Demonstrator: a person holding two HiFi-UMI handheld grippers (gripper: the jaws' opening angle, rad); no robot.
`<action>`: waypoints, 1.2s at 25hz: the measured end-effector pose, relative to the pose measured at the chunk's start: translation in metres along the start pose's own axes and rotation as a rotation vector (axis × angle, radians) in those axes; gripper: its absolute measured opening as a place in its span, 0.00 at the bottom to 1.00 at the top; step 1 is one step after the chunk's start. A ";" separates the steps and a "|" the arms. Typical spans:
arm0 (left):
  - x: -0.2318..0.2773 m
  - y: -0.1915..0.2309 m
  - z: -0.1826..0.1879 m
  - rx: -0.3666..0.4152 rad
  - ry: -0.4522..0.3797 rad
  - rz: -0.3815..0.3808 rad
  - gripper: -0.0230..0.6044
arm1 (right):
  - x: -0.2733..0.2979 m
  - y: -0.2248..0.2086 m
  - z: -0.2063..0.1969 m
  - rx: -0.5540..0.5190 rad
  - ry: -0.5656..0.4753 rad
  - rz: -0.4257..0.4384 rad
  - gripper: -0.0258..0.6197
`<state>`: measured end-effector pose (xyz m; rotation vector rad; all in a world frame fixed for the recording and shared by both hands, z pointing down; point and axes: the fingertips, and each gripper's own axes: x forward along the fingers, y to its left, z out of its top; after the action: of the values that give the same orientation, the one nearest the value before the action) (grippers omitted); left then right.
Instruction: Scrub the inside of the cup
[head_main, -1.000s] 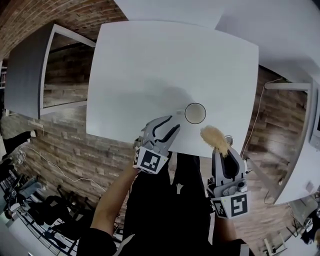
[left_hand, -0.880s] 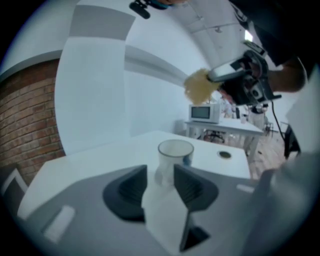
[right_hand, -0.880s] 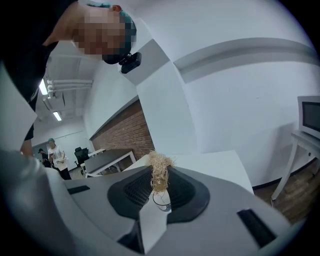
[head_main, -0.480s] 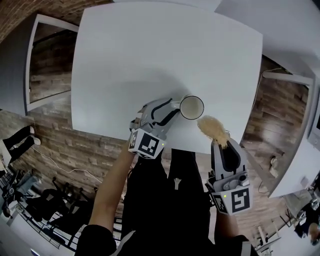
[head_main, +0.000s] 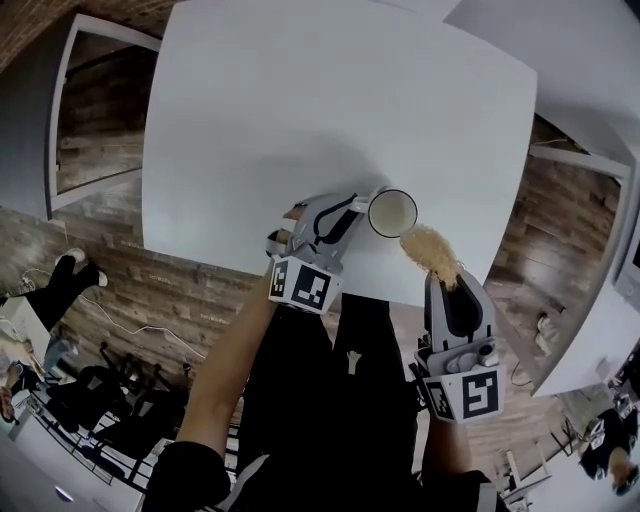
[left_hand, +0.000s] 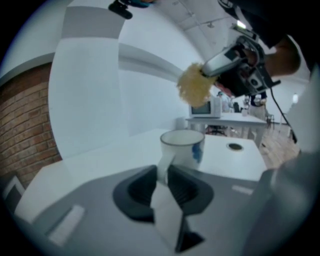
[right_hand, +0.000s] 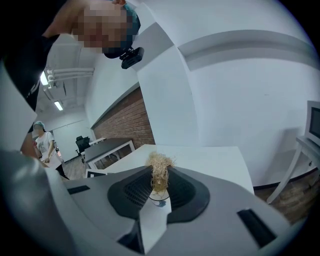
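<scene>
A white cup (head_main: 392, 213) with a blue mark (left_hand: 198, 148) stands upright near the front edge of the white table (head_main: 300, 110). Its handle (left_hand: 165, 161) sits between the pads of my left gripper (head_main: 362, 206), whose jaws are closing and look pressed on it (left_hand: 164, 172). My right gripper (head_main: 446, 284) is shut on a tan fibre scrubber (head_main: 430, 249), which hangs just right of and nearer than the cup, apart from it. In the right gripper view the scrubber (right_hand: 159, 169) sticks out between the jaws (right_hand: 159, 183), with the cup's rim (right_hand: 160, 201) showing below it.
Wooden floor (head_main: 120, 290) lies below the table's front edge. Another white table (head_main: 590, 330) stands at the right and a grey one (head_main: 60, 90) at the left. A person (right_hand: 42, 145) stands far off in the right gripper view.
My left gripper has moved up to the cup from its near left and closed round the handle. The right gripper with the scrubber has stayed just right of the cup.
</scene>
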<state>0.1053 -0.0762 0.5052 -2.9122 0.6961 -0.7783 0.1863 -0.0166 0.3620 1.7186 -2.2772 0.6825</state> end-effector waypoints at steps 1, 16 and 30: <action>-0.002 -0.001 -0.001 0.000 0.004 0.008 0.15 | 0.001 0.001 -0.001 -0.003 0.004 -0.001 0.13; -0.041 -0.031 -0.019 -0.102 0.088 0.163 0.14 | 0.028 0.028 -0.043 -0.195 0.303 0.102 0.13; -0.053 -0.037 -0.022 -0.148 0.105 0.200 0.14 | 0.075 0.060 -0.099 -0.428 0.624 0.226 0.13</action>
<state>0.0690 -0.0182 0.5052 -2.8832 1.0795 -0.8965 0.0964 -0.0199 0.4662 0.9021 -1.9829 0.6027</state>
